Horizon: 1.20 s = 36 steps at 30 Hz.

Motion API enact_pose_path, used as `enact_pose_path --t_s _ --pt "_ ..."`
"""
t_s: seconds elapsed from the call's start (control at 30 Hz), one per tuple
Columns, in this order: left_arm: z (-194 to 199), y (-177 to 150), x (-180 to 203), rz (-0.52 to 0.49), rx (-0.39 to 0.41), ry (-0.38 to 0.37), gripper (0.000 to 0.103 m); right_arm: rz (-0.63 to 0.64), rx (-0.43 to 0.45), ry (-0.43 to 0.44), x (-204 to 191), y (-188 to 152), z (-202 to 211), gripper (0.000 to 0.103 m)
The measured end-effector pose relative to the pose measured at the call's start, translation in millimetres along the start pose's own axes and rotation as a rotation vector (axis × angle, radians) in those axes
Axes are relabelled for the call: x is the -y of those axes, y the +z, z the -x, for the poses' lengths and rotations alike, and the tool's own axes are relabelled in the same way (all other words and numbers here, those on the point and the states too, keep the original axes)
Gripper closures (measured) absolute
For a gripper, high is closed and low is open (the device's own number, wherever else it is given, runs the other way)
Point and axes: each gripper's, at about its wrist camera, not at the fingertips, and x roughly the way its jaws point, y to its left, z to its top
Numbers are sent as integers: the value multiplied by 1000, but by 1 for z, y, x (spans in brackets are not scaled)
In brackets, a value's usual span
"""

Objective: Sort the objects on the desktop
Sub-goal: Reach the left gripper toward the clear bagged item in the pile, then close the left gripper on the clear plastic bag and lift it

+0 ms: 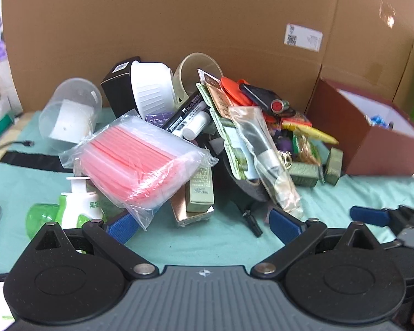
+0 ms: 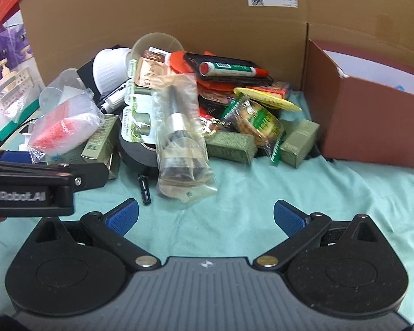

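Left wrist view, far left: clear plastic cup (image 1: pixel 70 110) on its side on the mint-green cloth (image 1: pixel 207 242). Below it, white-and-green plug-in repellent bottle (image 1: pixel 78 209) stands upright. Just right, clear bag of pink strips (image 1: pixel 140 160) leans on a stack of olive cartons (image 1: pixel 200 190). Behind: black box (image 1: pixel 118 88), white ribbed tub (image 1: pixel 151 88), clear tape roll (image 1: pixel 197 69), black marker (image 1: pixel 186 113).

Pile centre: bagged black-and-silver makeup brush (image 1: pixel 265 154) lies across a black tape roll (image 1: pixel 241 182). Right of it, orange disc (image 1: pixel 231 88), yellow pen (image 1: pixel 314 132), two olive-green boxes (image 1: pixel 303 175). Far right: brown open box with white lining (image 1: pixel 372 138), just beside the pile, against the cardboard backdrop (image 1: pixel 179 19).

Left gripper (image 1: pixel 204 224): blue pads (image 1: pixel 121 227) wide apart, holding nothing, low over the cloth in front of the pile; left pad touches or sits just beside the pink bag's corner, cannot tell which.

Right wrist view: right gripper (image 2: pixel 205 218) also spread, nothing held, over bare cloth, near the brush bag (image 2: pixel 183 138). Red-capped green marker (image 2: pixel 229 69) rests on a black case on top of the pile.
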Motion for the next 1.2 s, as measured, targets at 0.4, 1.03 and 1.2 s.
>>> enact_pose_path --t_s 0.4,1.03,1.2 --pt "-11 19 6 46 -2 -170 27 108 54 79 -14 27 -25 23" --pt "-5 13 21 114 -92 -314 61 52 -20 239 11 15 -21 85" --pt "-13 8 44 106 -141 -342 45 44 -48 254 21 -4 0 85"
